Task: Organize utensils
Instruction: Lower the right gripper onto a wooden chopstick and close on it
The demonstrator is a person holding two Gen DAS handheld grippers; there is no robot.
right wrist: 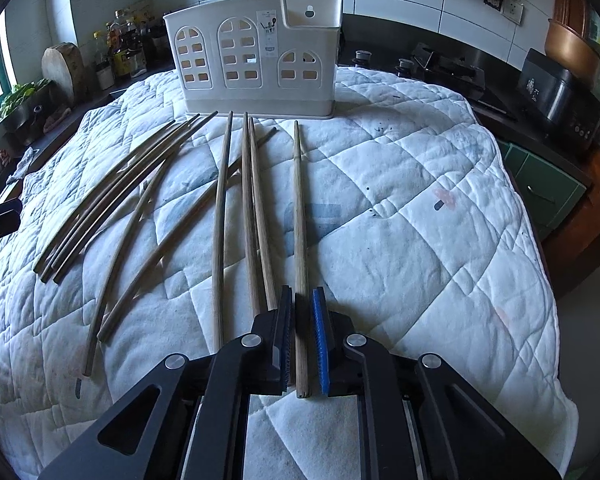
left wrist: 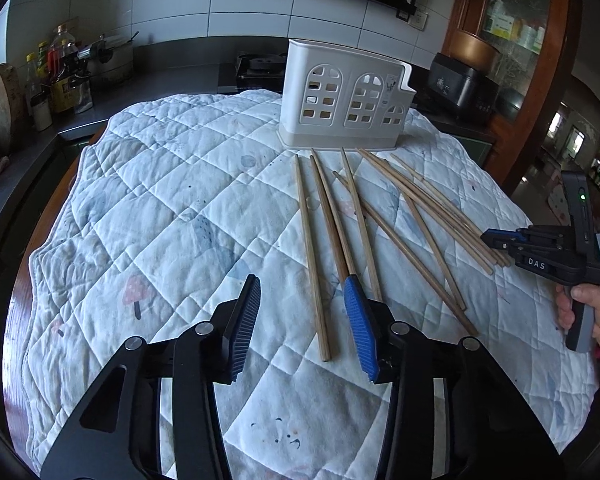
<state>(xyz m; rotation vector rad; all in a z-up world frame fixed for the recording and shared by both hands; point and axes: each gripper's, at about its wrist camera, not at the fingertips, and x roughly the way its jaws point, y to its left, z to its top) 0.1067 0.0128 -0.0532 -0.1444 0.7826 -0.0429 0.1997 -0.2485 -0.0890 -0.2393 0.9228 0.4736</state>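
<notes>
A tiled kitchen with dark counters is surrounding the worktop (right wrist: 548, 304), which is lying under a white quilted cloth (left wrist: 172, 208) with faint printed shapes.

The right tool (right wrist: 301, 342) is pressing its black and blue pads narrowly on a single light wooden chopstick (right wrist: 299, 216), gripping it near its thick end while the rest of the stick is lying on the cloth and pointing away toward the holder. In the left wrist view the same tool (left wrist: 487, 239) is showing at the right edge, with a hand (left wrist: 592, 312) wrapped around its grey handle.

The left tool (left wrist: 305, 294) is standing partly apart, with one chopstick (left wrist: 312, 256) lying on the cloth in the gap between its pads, neither pad touching it. Its blue pad is lying over the near ends of two more sticks.

The remaining wooden chopsticks (right wrist: 112, 196) are lying loose across the cloth, a bundle of several fanning out side by side and others crossing.

Beyond their far tips a white plastic utensil holder with arched window cut-outs (left wrist: 346, 98) is standing upright on the cloth. Bottles (left wrist: 58, 68) are crowding the far counter.
</notes>
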